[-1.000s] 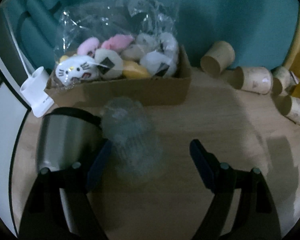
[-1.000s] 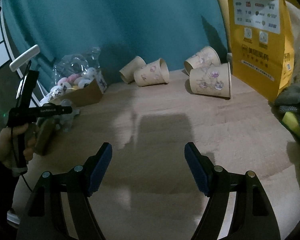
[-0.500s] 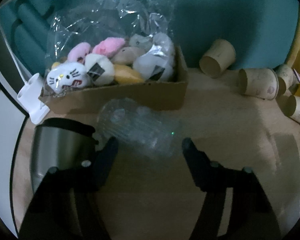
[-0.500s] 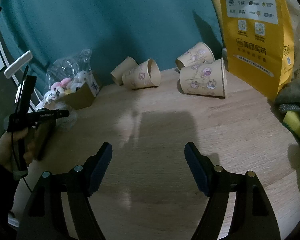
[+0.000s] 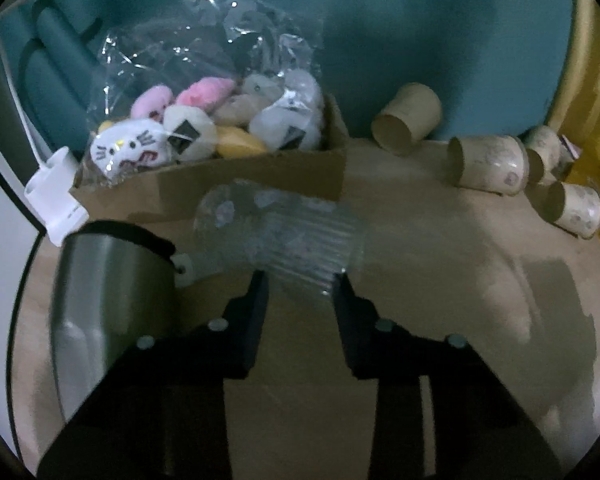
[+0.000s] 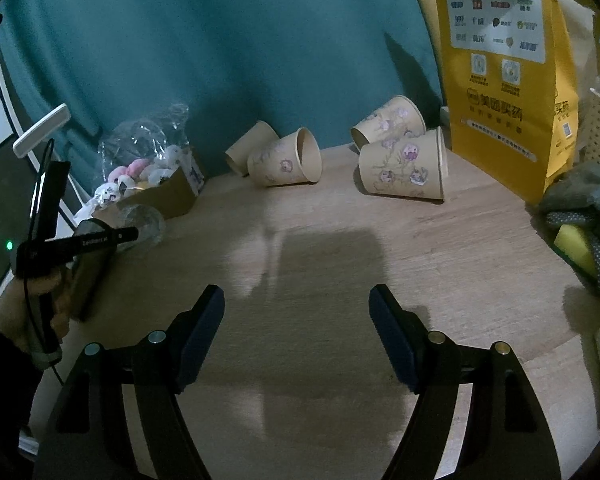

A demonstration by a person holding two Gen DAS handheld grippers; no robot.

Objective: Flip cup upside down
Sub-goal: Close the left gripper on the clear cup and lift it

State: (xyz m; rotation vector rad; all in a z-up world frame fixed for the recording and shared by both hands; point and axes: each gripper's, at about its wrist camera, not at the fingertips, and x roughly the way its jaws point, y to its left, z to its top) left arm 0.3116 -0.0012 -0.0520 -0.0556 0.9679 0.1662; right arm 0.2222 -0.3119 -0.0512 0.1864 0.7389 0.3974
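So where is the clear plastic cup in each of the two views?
Left wrist: clear plastic cup at centre, on its side, between the left gripper fingers.
Right wrist: far left, beside the cardboard box.
Shared landmark: the cardboard box of plush toys.

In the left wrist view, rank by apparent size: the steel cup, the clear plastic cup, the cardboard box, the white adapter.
1. cardboard box
2. steel cup, enlarged by nearness to the camera
3. clear plastic cup, gripped by the left gripper
4. white adapter
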